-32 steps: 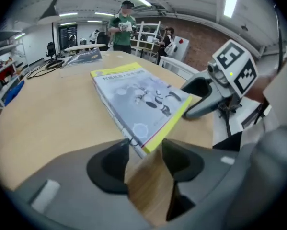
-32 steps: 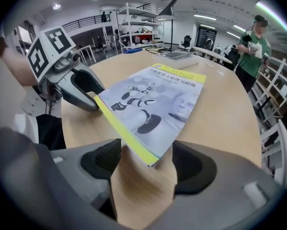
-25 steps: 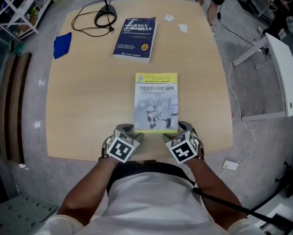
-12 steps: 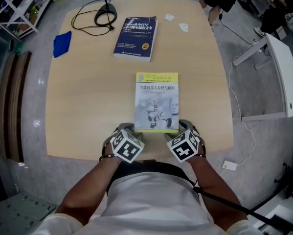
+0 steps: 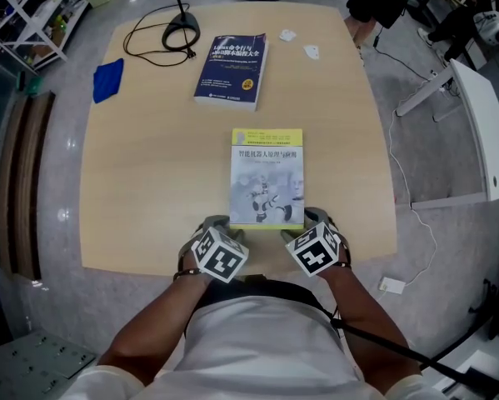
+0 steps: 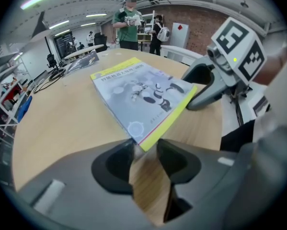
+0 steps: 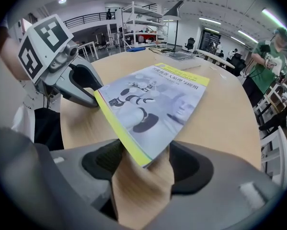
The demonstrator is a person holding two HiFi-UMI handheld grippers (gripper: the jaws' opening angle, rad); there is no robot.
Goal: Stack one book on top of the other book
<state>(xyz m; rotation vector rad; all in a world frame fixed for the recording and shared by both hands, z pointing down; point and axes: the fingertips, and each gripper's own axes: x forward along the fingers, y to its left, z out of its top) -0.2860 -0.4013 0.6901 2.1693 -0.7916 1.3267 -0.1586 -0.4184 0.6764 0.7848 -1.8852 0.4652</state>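
Note:
A grey book with a yellow band (image 5: 266, 178) lies flat mid-table, and a dark blue book (image 5: 231, 69) lies beyond it. My left gripper (image 5: 229, 226) stands at the grey book's near left corner. In the left gripper view that corner (image 6: 142, 137) sits between the jaws (image 6: 144, 152), which have just been closing; I cannot see the pads pressing it. My right gripper (image 5: 303, 221) is at the near right corner. Its jaws (image 7: 145, 164) have also been closing and still stand wide, with the corner (image 7: 142, 152) between them.
A blue cloth (image 5: 108, 80) lies at the far left of the wooden table (image 5: 141, 190). A lamp base with a black cable (image 5: 181, 30) stands at the back. White scraps (image 5: 312, 50) lie at the far right. A white desk (image 5: 482, 123) is right of the table.
The left gripper's marker cube has turned a little and edged right. The grey book and the right gripper have stayed where they were.

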